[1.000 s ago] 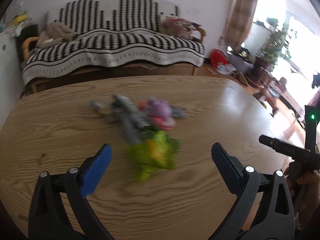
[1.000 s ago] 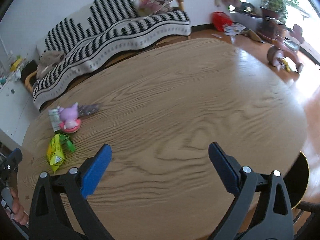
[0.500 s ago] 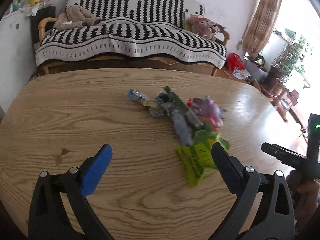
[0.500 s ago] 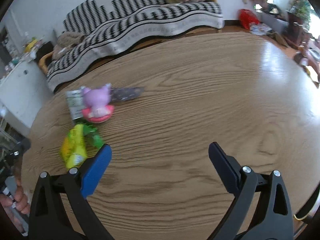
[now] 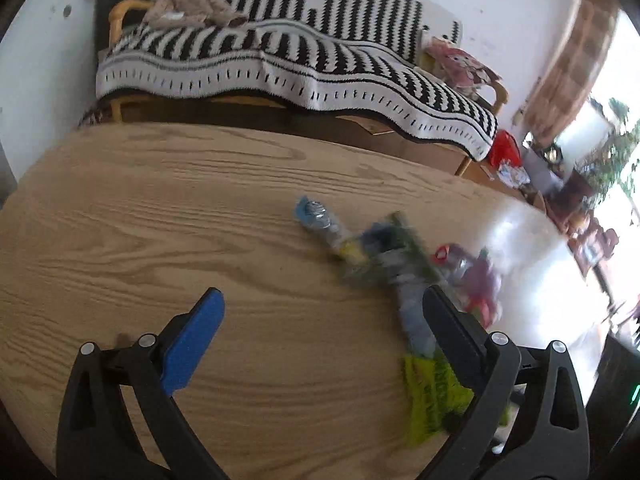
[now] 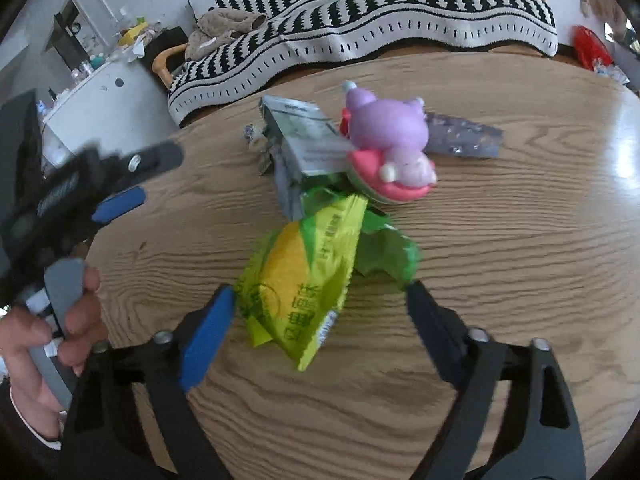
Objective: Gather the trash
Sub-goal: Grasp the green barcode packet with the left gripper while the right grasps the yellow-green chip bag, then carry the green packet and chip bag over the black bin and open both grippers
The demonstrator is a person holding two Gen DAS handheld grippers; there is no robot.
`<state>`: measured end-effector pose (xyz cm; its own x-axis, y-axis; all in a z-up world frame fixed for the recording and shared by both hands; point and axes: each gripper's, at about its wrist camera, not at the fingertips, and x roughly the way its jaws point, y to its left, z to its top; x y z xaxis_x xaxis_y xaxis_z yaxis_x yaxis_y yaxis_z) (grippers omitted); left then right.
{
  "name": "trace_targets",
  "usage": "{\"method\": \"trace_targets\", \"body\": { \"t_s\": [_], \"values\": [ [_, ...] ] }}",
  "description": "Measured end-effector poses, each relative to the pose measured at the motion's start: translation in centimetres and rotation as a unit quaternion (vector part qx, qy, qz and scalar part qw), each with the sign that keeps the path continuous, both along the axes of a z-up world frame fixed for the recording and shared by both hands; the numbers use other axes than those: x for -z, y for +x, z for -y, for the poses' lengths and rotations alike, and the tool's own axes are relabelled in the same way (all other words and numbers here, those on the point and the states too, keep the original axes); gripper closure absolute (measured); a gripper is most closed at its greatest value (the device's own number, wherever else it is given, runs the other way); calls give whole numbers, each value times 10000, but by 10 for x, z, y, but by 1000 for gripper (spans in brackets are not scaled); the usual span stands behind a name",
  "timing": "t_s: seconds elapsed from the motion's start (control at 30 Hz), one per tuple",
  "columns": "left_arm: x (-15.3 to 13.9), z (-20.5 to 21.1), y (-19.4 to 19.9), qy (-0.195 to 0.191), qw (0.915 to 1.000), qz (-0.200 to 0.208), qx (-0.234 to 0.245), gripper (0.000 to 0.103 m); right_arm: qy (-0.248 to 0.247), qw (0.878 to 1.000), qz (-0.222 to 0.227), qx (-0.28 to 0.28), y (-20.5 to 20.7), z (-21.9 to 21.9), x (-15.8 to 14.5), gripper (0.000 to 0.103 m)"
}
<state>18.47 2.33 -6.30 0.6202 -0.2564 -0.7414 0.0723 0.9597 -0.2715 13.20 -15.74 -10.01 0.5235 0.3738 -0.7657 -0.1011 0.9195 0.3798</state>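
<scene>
The wooden counter (image 6: 500, 280) carries a cluster of litter. A purple toy figure (image 6: 386, 132) on a pink base stands at the far side of the cluster, touching a grey carton wrapper (image 6: 304, 136) and a silver foil strip (image 6: 464, 136). The yellow-green snack packet (image 6: 304, 280) lies nearest, its long axis running from the near left toward the toy.

The right gripper (image 6: 320, 304) has its jaws spread wide, one either side of the packet's near end. The left gripper (image 5: 320, 316) is likewise spread wide, empty, over bare counter; the cluster lies to its right. A striped sofa (image 5: 280, 52) stands behind.
</scene>
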Motion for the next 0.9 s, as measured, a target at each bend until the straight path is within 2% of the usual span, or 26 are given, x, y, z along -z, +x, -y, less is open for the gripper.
{"method": "trace_targets", "body": {
  "t_s": [0.03, 0.13, 0.37, 0.5, 0.53, 0.57, 0.6, 0.63, 0.67, 0.7, 0.77, 0.9],
  "values": [
    [1, 5, 7, -108, 9999, -63, -32, 7, 81, 10000, 9, -48, 1, -1, 0, 58],
    [4, 19, 23, -325, 9992, -218, -30, 7, -70, 9999, 106, -73, 1, -2, -4, 65],
    [26, 40, 53, -460, 9971, -564, -230, 7, -53, 9997, 213, -57, -22, 21, -18, 66],
    [28, 53, 58, -396, 9976, -507, -254, 10, -99, 9995, 304, -83, -41, 39, -30, 66],
    [27, 59, 58, -387, 9980, -473, -176, 18, -114, 9994, 323, -61, -46, 44, -33, 66],
    [27, 62, 59, -399, 9979, -494, -112, 31, -135, 9993, 338, -42, -50, 49, -36, 66],
    [28, 63, 59, -419, 9977, -534, -86, 40, -167, 9992, 355, -20, -54, 53, -38, 66],
    [30, 64, 59, -515, 9967, -620, -40, 63, -190, 9991, 369, 1, -58, 55, -40, 66],
    [31, 66, 59, -600, 9959, -676, 29, 78, -207, 9991, 379, 25, -61, 59, -42, 66],
    [27, 67, 56, -620, 9963, -594, 57, 83, -220, 9989, 400, 70, -66, 65, -44, 66],
    [18, 70, 50, -422, 9981, -435, 52, 91, -227, 9988, 424, 111, -69, 71, -48, 66],
    [1, 73, 37, -495, 9982, -253, 225, 93, -213, 9981, 533, 208, -83, 88, -59, 66]
  ]
}}
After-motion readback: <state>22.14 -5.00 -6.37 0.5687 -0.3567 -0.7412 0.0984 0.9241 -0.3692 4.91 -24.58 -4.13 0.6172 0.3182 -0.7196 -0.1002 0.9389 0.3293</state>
